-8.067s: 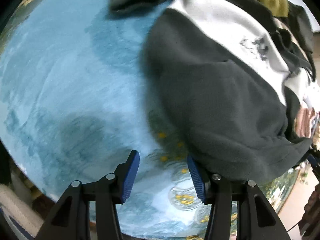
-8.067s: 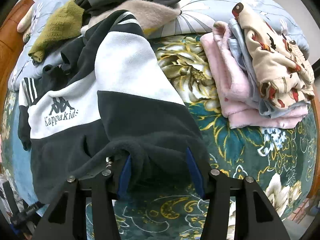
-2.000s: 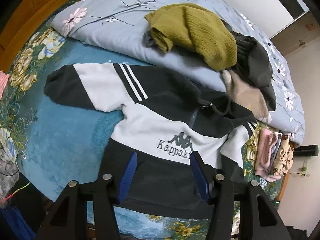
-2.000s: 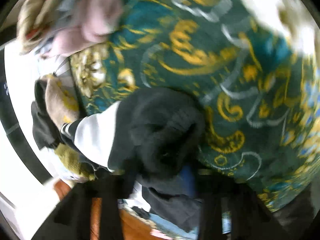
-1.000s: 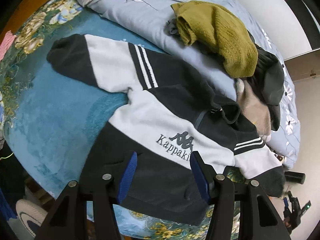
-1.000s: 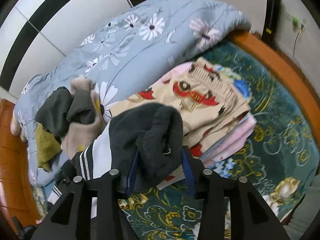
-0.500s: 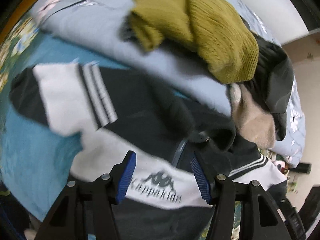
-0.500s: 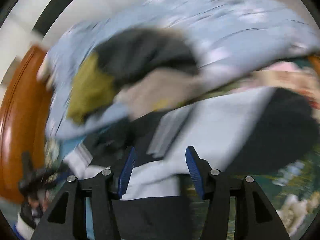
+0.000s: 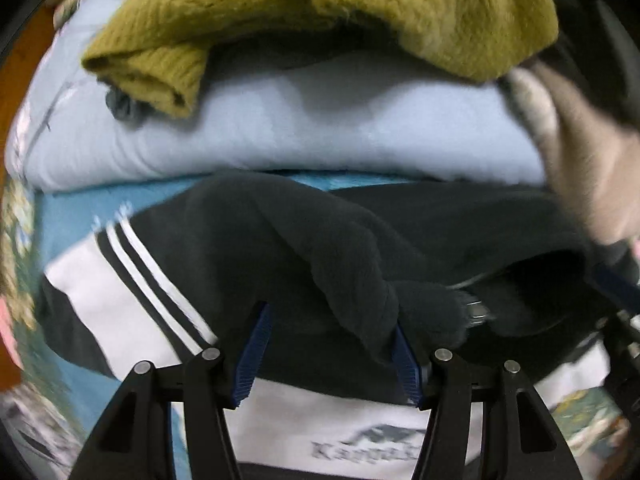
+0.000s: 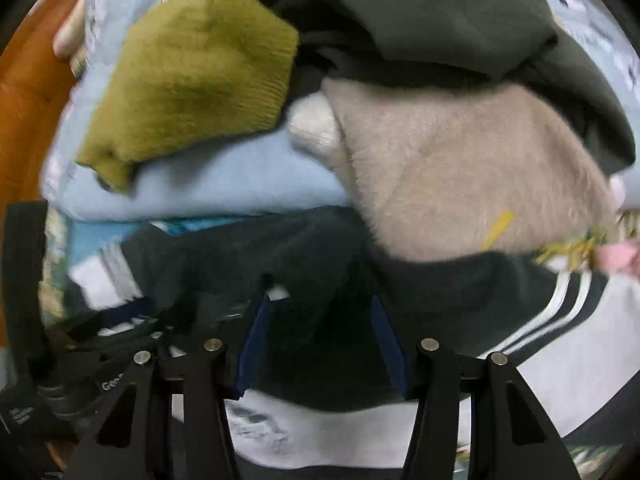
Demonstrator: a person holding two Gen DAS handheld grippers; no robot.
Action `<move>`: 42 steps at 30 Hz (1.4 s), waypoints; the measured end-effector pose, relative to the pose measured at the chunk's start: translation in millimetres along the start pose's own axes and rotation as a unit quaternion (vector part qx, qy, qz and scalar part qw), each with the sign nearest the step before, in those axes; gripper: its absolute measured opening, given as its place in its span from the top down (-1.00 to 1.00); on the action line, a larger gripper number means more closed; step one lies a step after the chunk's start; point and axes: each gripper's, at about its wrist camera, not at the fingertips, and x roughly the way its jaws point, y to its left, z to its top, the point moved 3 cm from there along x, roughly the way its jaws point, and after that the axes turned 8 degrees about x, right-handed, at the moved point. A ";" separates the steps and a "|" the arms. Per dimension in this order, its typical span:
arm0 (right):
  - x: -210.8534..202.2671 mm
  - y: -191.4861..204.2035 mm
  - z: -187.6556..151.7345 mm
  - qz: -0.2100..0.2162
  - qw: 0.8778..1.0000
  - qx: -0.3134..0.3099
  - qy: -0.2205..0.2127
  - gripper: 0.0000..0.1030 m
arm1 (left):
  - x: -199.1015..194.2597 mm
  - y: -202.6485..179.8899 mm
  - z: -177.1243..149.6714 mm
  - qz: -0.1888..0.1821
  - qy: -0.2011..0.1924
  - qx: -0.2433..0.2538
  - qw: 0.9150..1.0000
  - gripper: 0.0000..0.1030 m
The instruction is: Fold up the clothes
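Observation:
A black and white hooded sweatshirt (image 9: 132,312) with striped sleeves and a chest logo lies flat on the bed. Its black hood (image 9: 340,256) is bunched at the collar. My left gripper (image 9: 328,344) is open, its blue pads straddling the hood's left side. My right gripper (image 10: 320,340) is open over the hood's right side (image 10: 304,264), close to the fabric. The right gripper also shows at the right edge of the left wrist view (image 9: 616,292). The left gripper shows at the left edge of the right wrist view (image 10: 132,316).
A light blue quilt (image 9: 320,128) rises just behind the sweatshirt. On it lie an olive knit sweater (image 9: 320,4), a beige fuzzy garment (image 10: 452,176) and a dark grey garment (image 10: 440,12). A wooden bed frame (image 10: 24,100) runs along the left.
Both grippers have dropped from high above the spread sweatshirt down to its collar and hood. The right gripper let go of the right sleeve cuff about a second ago.

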 end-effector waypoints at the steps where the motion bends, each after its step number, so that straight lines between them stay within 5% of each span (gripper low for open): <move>1: 4.0 -0.4 1.0 -0.012 1.000 -0.005 -0.001 -0.04 | 0.5 3.0 -0.3 0.015 -0.006 0.003 1.000 -0.19; 3: 11.9 -1.3 3.0 -0.035 0.999 -0.016 -0.002 -0.04 | 1.1 13.6 -1.0 0.024 -0.019 -0.012 0.999 -0.30; 6: 14.6 -7.7 3.5 -0.048 0.999 -0.018 -0.014 -0.04 | -2.7 35.5 0.2 -0.015 -0.046 -0.080 0.996 -0.30; 12: -6.8 -9.0 1.6 -0.068 0.994 -0.029 -0.078 -0.04 | -17.8 73.8 3.6 -0.031 -0.093 -0.181 0.979 -0.30; 16: -25.3 -33.4 18.2 -0.091 0.989 0.019 -0.114 -0.04 | -18.8 100.3 5.6 -0.050 -0.096 -0.239 0.965 -0.30; 21: -30.6 -52.2 40.0 -0.050 0.992 0.053 -0.104 -0.04 | -18.8 95.1 18.0 -0.070 -0.098 -0.209 0.970 -0.31; 27: -26.2 -0.8 41.3 0.036 0.996 -0.006 -0.082 -0.07 | -15.5 87.8 26.7 -0.071 -0.089 -0.184 0.976 -0.31; 33: 2.3 30.4 59.0 -0.008 0.997 -0.046 -0.065 -0.07 | -11.2 105.1 33.7 -0.075 -0.083 -0.188 0.976 -0.31; 36: 7.9 25.5 69.3 -0.039 0.997 -0.033 -0.064 -0.07 | -9.0 112.9 39.0 -0.114 -0.082 -0.191 0.972 -0.31; 40: -12.7 8.4 69.6 0.005 0.997 -0.013 -0.078 -0.07 | -13.9 114.5 42.4 -0.206 -0.069 -0.165 0.962 -0.30; 42: -30.6 -0.7 64.5 0.024 0.995 -0.018 -0.092 -0.07 | -24.7 118.4 38.1 -0.217 -0.076 -0.152 0.961 -0.31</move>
